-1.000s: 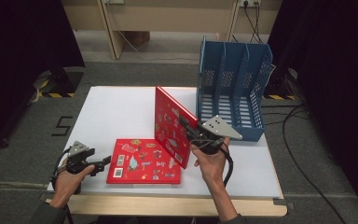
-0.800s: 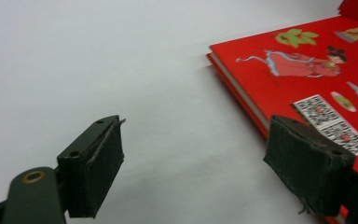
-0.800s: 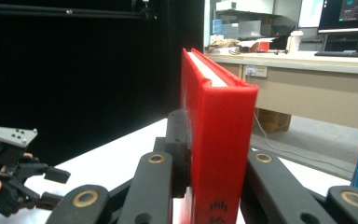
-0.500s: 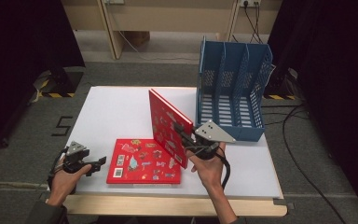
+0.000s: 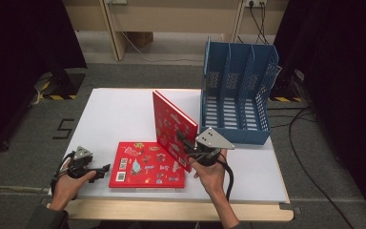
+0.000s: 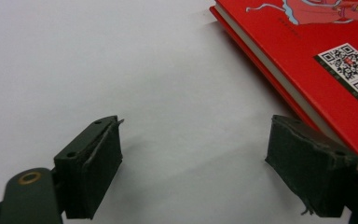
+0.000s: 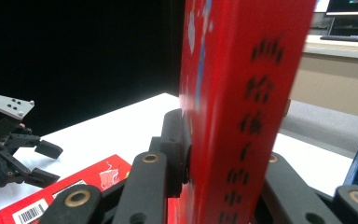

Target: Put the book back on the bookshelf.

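My right gripper clamps the upright red hardcover book by its lower spine, mid-bench. It looks stiff, glossy and fairly heavy, so I'd grip deep. My left gripper, jaws just opening, stands empty beside the flat red book near the front edge.

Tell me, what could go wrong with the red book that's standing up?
The right gripper pinches the upright book only near one bottom corner, so it might tip or slip out. It could also fall onto the flat book below, or bump the blue rack close beside it.
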Available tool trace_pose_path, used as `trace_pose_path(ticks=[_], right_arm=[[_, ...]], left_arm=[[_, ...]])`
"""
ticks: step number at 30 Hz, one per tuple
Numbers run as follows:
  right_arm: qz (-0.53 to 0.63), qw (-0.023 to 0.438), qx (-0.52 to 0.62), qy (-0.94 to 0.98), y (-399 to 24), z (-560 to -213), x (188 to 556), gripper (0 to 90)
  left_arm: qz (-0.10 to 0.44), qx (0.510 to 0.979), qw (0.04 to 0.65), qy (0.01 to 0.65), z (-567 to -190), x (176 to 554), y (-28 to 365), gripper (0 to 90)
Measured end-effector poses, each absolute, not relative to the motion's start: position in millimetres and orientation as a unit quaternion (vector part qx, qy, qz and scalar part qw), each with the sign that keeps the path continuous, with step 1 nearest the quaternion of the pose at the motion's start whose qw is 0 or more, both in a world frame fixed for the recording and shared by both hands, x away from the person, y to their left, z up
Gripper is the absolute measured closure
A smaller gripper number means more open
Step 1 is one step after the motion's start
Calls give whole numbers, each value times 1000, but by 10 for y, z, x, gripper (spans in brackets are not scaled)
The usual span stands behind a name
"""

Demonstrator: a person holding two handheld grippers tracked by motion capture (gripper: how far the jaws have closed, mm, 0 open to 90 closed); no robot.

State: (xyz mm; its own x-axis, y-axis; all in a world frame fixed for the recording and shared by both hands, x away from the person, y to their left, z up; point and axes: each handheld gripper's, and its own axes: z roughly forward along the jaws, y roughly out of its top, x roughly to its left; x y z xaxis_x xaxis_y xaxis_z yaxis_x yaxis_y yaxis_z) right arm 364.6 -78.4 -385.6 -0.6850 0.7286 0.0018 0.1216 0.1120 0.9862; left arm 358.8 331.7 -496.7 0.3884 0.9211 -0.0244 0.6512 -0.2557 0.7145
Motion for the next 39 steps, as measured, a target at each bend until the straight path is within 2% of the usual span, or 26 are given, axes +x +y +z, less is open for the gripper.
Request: trace_pose_path(ticks=[39], right_arm=[[598, 236, 304, 703, -631, -4266, 3795, 734]], left_arm=[[200, 769, 327, 512, -4983, 3582, 3298, 157]])
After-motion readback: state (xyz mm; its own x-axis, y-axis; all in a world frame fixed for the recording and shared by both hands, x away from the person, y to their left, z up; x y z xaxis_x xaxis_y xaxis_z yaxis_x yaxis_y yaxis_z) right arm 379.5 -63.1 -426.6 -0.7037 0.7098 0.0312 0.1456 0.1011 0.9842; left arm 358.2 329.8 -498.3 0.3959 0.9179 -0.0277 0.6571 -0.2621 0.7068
